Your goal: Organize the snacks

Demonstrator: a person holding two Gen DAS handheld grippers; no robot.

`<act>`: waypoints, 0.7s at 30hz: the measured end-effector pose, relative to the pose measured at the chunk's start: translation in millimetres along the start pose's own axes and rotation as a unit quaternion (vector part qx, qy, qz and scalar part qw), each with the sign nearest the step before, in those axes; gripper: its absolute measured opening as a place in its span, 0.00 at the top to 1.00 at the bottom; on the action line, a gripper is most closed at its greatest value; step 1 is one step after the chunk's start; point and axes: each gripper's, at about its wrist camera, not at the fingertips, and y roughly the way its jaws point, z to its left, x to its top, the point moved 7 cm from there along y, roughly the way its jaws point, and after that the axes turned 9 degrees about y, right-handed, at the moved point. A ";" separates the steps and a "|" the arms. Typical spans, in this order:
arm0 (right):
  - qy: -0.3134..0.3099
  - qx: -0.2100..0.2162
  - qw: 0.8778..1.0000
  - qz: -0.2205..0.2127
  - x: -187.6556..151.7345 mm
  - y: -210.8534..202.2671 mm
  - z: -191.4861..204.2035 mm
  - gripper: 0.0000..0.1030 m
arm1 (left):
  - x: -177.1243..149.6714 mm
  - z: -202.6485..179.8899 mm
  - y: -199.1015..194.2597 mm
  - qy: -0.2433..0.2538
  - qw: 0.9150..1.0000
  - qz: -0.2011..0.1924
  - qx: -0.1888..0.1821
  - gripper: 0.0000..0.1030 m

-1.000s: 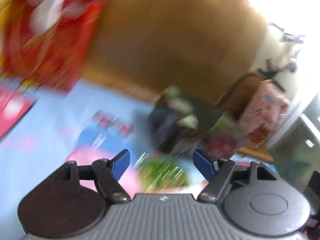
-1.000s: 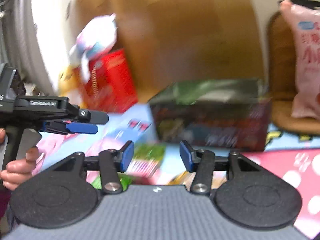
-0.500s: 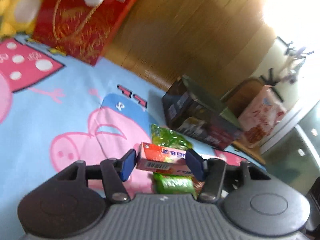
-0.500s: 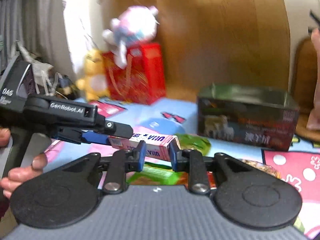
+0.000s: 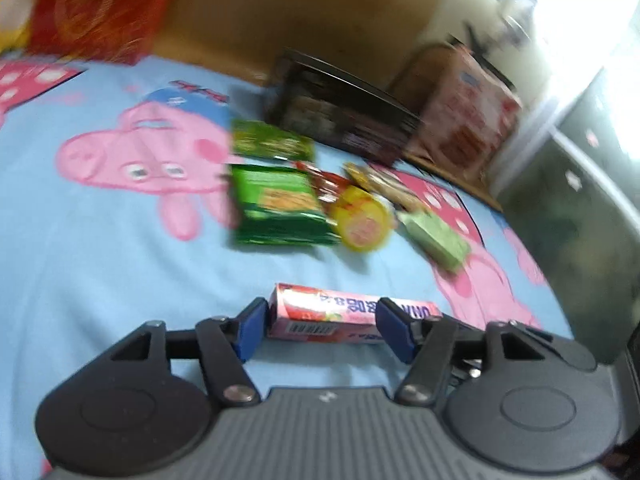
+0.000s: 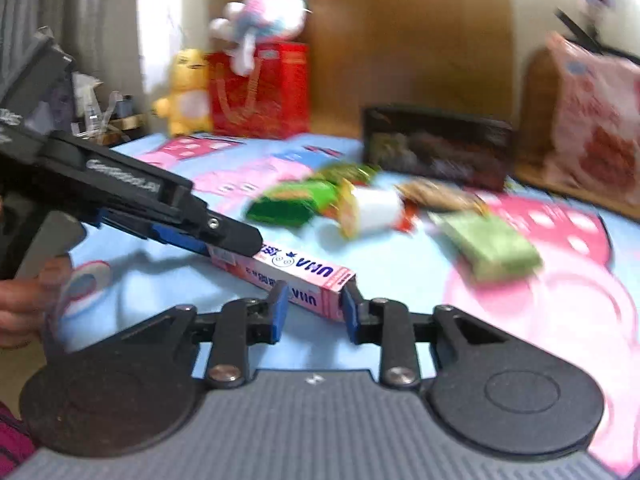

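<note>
A long pink snack box (image 5: 340, 314) is held above the blue cartoon blanket by both grippers. My left gripper (image 5: 320, 326) is shut on its left end. My right gripper (image 6: 312, 310) is shut on its other end (image 6: 316, 280); the left gripper (image 6: 192, 232) shows at the left of the right wrist view. Behind lie a green packet (image 5: 276, 204), a second green packet (image 5: 272, 144), a yellow-lidded cup (image 5: 362, 224) on its side, a pale green bar (image 5: 436, 236) and a dark open box (image 5: 344, 116).
A red gift bag (image 6: 260, 92) with plush toys (image 6: 264, 20) stands at the blanket's far left. A pink printed bag (image 6: 592, 120) rests on a wooden chair at the right. A wooden wall runs behind.
Both grippers have closed on the pink box and carried it toward me, away from the snack pile. The views have tilted down over the blanket.
</note>
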 end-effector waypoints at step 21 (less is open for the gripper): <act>0.065 -0.012 0.998 -0.015 -17.9 -21.7 -36.5 0.51 | -3.1 -27.7 8.8 0.035 0.999 0.026 -0.030 0.43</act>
